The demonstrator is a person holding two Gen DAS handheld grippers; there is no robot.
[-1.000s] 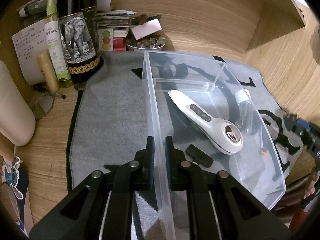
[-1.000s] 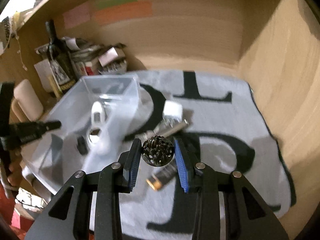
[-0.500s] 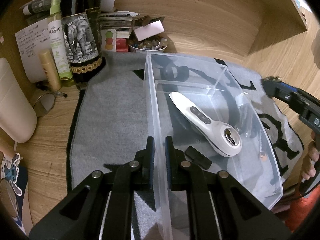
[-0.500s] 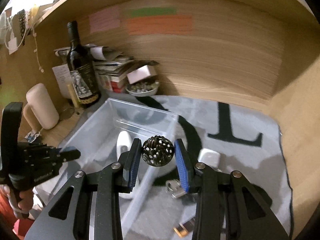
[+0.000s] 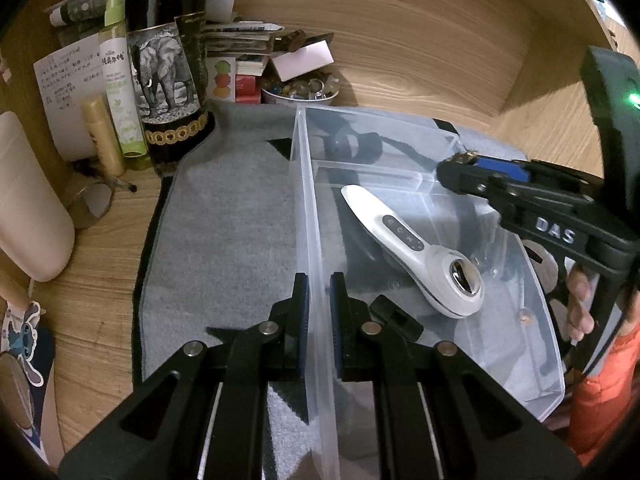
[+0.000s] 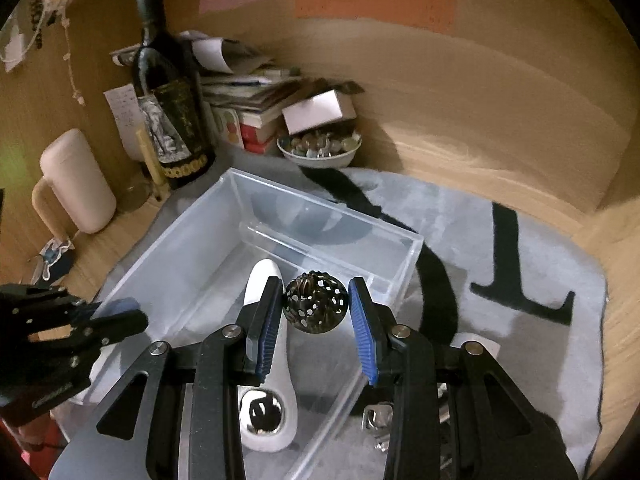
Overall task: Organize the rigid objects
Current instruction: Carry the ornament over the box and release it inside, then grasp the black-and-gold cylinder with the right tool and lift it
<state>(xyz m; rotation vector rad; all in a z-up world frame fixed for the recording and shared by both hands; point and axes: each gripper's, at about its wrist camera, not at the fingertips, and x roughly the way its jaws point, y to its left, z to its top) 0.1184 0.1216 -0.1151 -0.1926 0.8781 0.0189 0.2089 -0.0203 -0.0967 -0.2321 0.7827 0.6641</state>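
The clear plastic storage bin (image 6: 192, 240) sits on the grey mat near the bench's back edge; the left hand-held gripper (image 5: 318, 312) pinches its side wall. The right hand-held gripper (image 6: 316, 312) holds a dark perforated metal ball (image 6: 315, 303) over the bin — apparently the placing step. Next: lower, then release beside the white handheld device (image 6: 268, 360).

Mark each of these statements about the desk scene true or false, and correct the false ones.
1. The left tool grips the wall of the clear bin. True.
2. The right tool holds a white charger. False: it holds a dark perforated ball.
3. A white handheld device lies inside the bin. True.
4. The wine bottle lies on its side in the bin. False: it stands upright outside the bin.
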